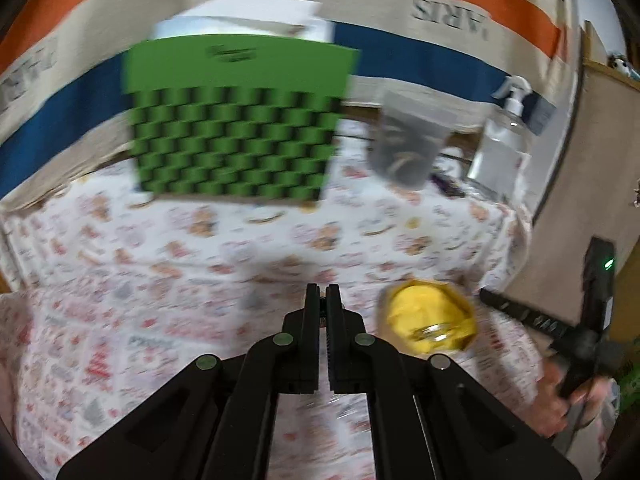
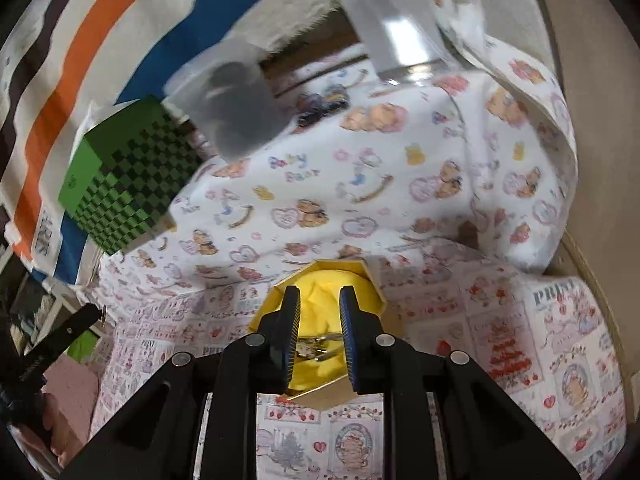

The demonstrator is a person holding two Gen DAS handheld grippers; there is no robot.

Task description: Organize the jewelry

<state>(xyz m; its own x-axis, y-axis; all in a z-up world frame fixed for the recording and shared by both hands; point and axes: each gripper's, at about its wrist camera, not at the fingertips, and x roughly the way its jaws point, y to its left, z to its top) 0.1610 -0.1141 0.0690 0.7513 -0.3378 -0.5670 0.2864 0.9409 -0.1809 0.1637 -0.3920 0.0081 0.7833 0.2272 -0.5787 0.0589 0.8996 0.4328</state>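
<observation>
1. The right gripper (image 2: 320, 300) hangs directly over the yellow-lined jewelry box (image 2: 320, 276), an open gold-edged box with angled sides, on the printed tablecloth (image 2: 440, 184). Its jaws stand a little apart, pressing on nothing.

2. A small piece of silver jewelry (image 2: 318, 350) lies on the yellow lining, low in the gap between the blue-padded fingers (image 2: 347, 320), toward 6 o'clock of the fingertips. I cannot tell whether it touches either pad. Its shiny part looks to run roughly 3 to 9 o'clock, across the jaw gap, though it is too small to read well.

3. The left gripper (image 1: 321, 294) is closed, fingers together, with nothing visible between them. It hovers over bare cloth, and its view is blurred.

4. From the left gripper, the jewelry box (image 1: 428, 316) lies toward 3 o'clock, just beside the fingers. A glint of metal shows on its near side. The right gripper is plainly the nearer one.

5. Further back, at about 11 o'clock in the left wrist view, stands a green chequered box (image 1: 236, 120); a translucent container (image 1: 408, 140) sits at 1 o'clock, and a clear spray bottle (image 1: 504, 140) beyond it at 2 o'clock.

6. My judgement: the jewelry sits behind the right fingertips, so the coming move turns on that offset, with the box rim close on both sides.
</observation>
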